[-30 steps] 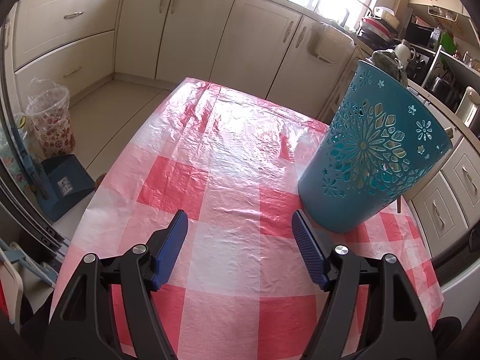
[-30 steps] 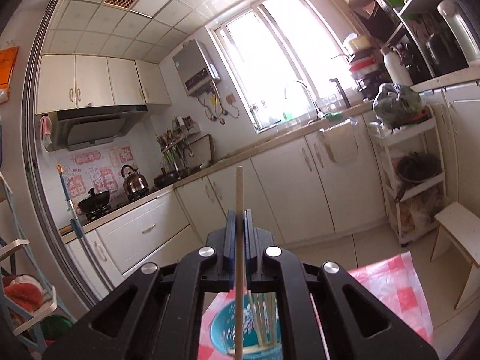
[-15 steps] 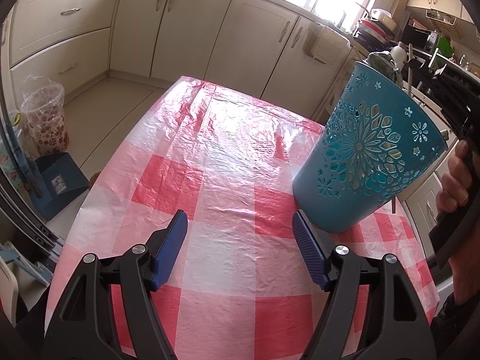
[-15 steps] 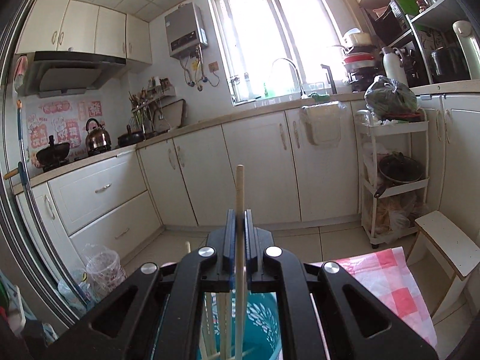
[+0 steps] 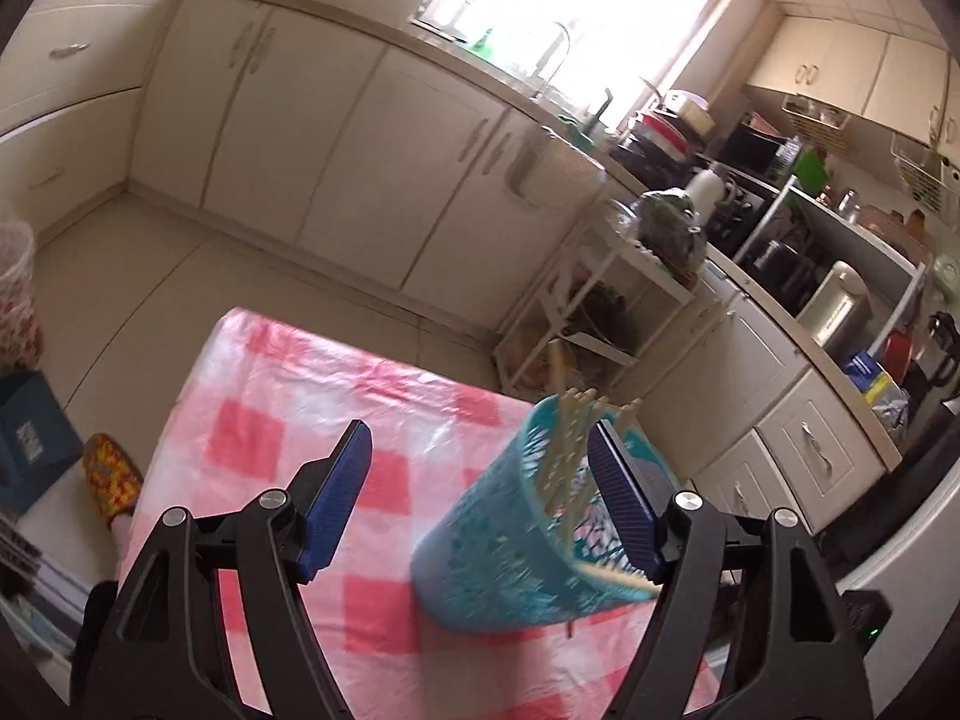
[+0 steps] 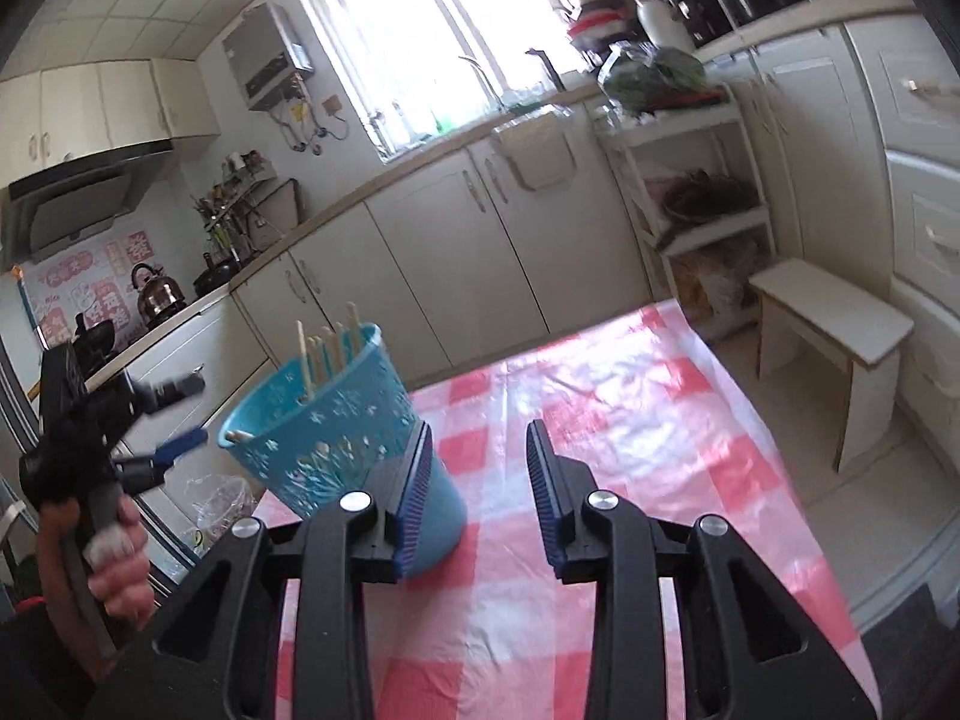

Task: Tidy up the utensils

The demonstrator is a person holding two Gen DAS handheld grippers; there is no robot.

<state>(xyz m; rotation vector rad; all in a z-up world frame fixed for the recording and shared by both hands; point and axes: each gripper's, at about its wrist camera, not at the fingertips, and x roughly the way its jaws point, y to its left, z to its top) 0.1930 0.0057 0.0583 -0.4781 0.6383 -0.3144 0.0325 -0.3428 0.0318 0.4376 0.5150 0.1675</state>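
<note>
**Chopsticks stand in teal basket as both grippers hang empty above checked table**

Seen from the right wrist, a hand [image 6: 114, 546] at the far left grips the handle of the left gripper [image 6: 174, 420], a sight the left wrist camera cannot give. Red wall stickers [image 6: 90, 294] with large characters hang behind a kettle [image 6: 157, 295]; they are too blurred to read. The teal basket [image 6: 336, 444] stands on the red-and-white checked tablecloth [image 6: 630, 420], holding several pale chopsticks [image 6: 327, 354] that lean against its far rim. It sits just left of the right gripper [image 6: 477, 498], partly behind that gripper's left finger; those jaws are opening with nothing between them.

The left wrist view alone shows a blue box [image 5: 30, 444] with a small unreadable label on the floor beside a patterned slipper [image 5: 111, 480]. There the left gripper [image 5: 480, 504] is spread wide and holds nothing, while the basket [image 5: 510, 540] appears between its blue pads, toward the right one, chopsticks [image 5: 570, 444] rising past the rim.
</note>
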